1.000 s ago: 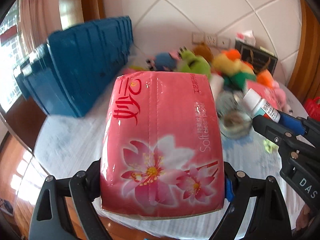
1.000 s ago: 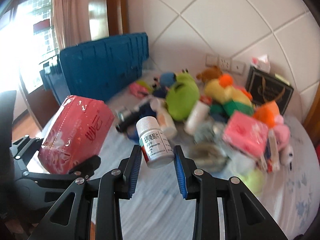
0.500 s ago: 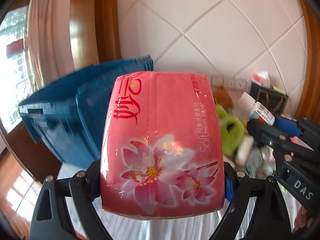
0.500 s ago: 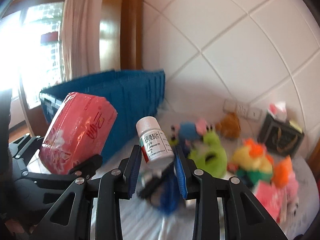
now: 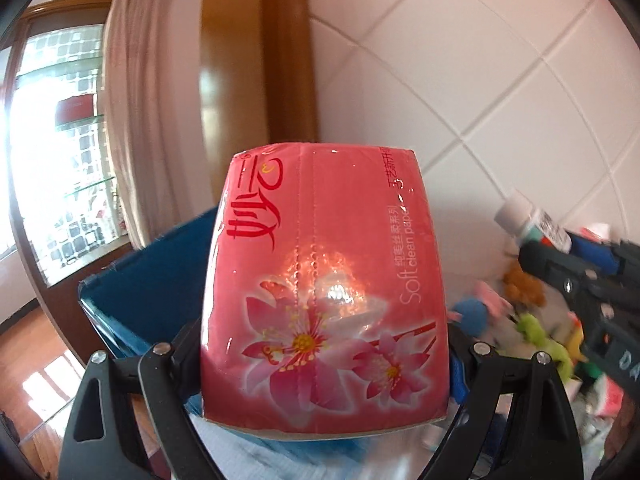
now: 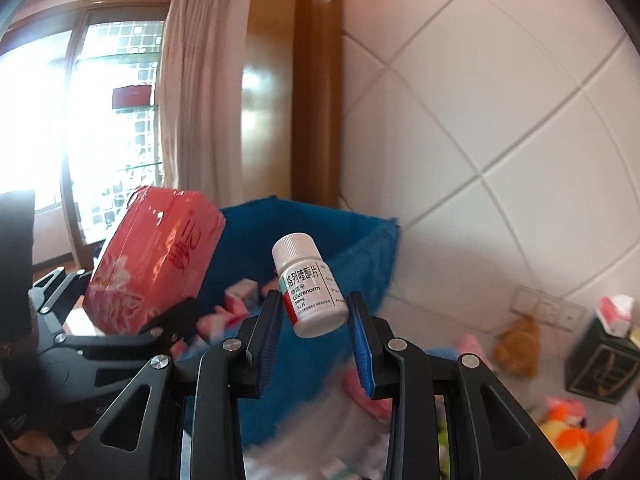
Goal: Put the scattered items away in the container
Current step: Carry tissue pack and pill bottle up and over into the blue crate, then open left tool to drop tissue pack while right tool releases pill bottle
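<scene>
I have both loads in the air. My left hand-held gripper (image 5: 324,364) is clamped wide across the pink tissue pack (image 5: 320,300), gripping it by its two sides, with the pack's long axis running straight away from me along the fingers. My right hand-held gripper (image 6: 316,328) is closed on the small white pill bottle (image 6: 310,286), which sits tilted between the blue pads, cap pointing up and to the left.

What matters now is where the blue container (image 6: 328,240) lies: ahead of and below both loads, its open mouth facing up, with a few pink packs (image 6: 240,294) already on its floor. From the right wrist view the tissue pack hangs over the container's near left edge, while the bottle sits in front of its middle (so the left hand looks the nearer one to letting go). I judge the pack should go in lengthwise, nose first, and the bottle after it.

The soft toys (image 6: 516,344) not yet tidied lie off to my right on the pale cloth-covered surface, well apart from the container.
</scene>
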`<state>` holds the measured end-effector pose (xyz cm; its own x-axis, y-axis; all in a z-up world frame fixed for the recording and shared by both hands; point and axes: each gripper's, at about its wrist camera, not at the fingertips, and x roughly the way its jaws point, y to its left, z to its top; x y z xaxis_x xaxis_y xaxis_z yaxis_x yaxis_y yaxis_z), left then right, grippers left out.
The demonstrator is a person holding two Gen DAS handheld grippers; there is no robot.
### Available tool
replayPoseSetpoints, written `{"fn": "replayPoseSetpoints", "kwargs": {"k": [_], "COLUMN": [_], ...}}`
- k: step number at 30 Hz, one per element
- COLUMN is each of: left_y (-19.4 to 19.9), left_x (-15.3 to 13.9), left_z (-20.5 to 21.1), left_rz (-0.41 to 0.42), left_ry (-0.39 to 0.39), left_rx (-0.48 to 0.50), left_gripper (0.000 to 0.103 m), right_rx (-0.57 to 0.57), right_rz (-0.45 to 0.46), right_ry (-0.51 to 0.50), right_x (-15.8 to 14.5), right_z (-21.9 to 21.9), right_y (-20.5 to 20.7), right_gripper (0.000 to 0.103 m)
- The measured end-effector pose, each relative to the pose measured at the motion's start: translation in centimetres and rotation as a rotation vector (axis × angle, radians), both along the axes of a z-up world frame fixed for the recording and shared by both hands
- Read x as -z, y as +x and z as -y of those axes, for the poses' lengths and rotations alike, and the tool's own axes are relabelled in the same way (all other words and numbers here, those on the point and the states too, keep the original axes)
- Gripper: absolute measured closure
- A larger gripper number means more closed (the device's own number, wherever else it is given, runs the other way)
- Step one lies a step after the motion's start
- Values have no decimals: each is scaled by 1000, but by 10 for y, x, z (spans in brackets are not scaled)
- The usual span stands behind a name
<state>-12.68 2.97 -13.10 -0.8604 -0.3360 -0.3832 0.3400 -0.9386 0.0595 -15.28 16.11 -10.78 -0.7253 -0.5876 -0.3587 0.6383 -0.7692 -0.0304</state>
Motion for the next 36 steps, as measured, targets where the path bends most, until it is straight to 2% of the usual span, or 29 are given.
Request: {"fn": "replayPoseSetpoints", "kwargs": {"k": [5, 10, 16, 18, 25, 30, 36], "left_y": [-39, -69, -84, -84, -82, -72, -73], "left_x": [0, 6, 15, 17, 27, 28, 33], "left_z": [74, 139, 188, 195, 213, 201, 207], "left_rz": [56, 144, 159, 144, 165, 181, 193], "left_ry": [13, 54, 101, 111, 123, 119, 116], "left_rx": [5, 55, 82, 93, 124, 137, 134], "left_gripper": [13, 12, 8, 3, 2, 2, 2], "right_rx": [21, 72, 129, 143, 175, 175, 188], "right_rz": [51, 95, 133, 149, 163, 175, 175], "right_ry": [-3, 45, 113, 128, 167, 165, 155], "right_x": [-3, -9, -5, -3, 3, 3, 0], "right_z": [80, 153, 199, 205, 219, 228, 231], "right_y": [-17, -39, -54, -59, -62, -72, -76], "right_gripper": [71, 71, 71, 71, 71, 71, 70]}}
